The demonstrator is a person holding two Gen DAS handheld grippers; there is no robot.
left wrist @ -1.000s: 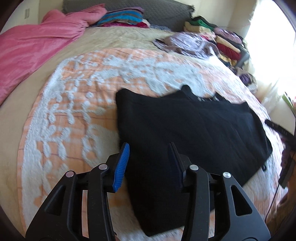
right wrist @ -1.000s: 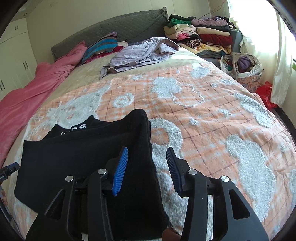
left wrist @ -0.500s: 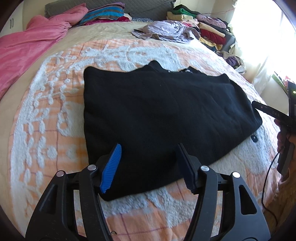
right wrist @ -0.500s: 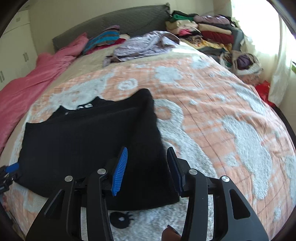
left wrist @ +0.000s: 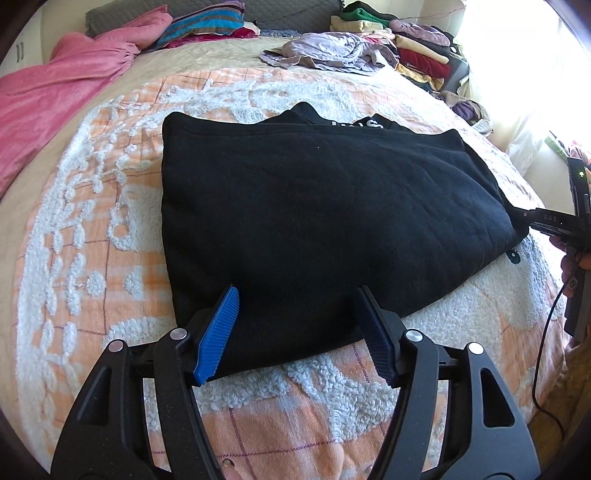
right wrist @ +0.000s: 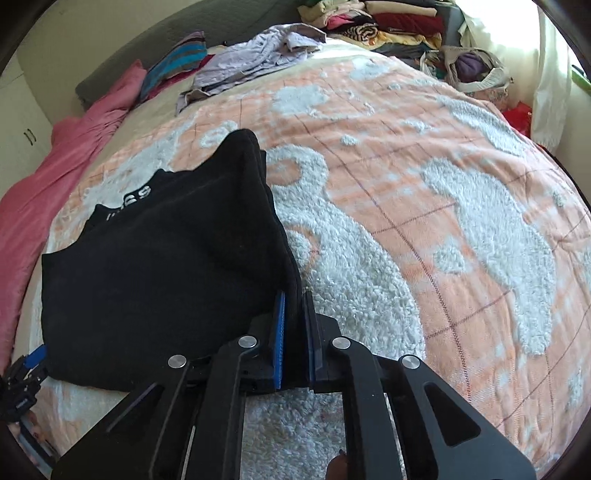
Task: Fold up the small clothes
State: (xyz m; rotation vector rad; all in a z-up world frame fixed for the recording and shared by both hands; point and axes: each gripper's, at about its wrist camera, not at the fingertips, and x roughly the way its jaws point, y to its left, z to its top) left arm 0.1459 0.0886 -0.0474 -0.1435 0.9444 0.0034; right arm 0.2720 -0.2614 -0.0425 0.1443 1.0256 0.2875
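Observation:
A black garment (left wrist: 314, 210) with white lettering at the collar lies partly folded on an orange and white bedspread (left wrist: 92, 236). My left gripper (left wrist: 295, 299) is open, its blue-padded fingers straddling the garment's near edge just above the cloth. In the right wrist view the same garment (right wrist: 166, 251) fills the left side. My right gripper (right wrist: 294, 299) is shut on the garment's right near corner, with black cloth pinched between the blue pads. The right gripper also shows at the far right of the left wrist view (left wrist: 546, 221).
A pink blanket (left wrist: 48, 96) lies along the bed's left side. A striped pillow (left wrist: 207, 26), a crumpled lilac garment (left wrist: 325, 51) and a stack of folded clothes (left wrist: 417, 48) lie at the far end. A bag of clothes (right wrist: 472, 70) stands beside the bed.
My right gripper has moved onto the garment's right corner and closed on it. My left gripper has come closer to the garment's near edge and stays open.

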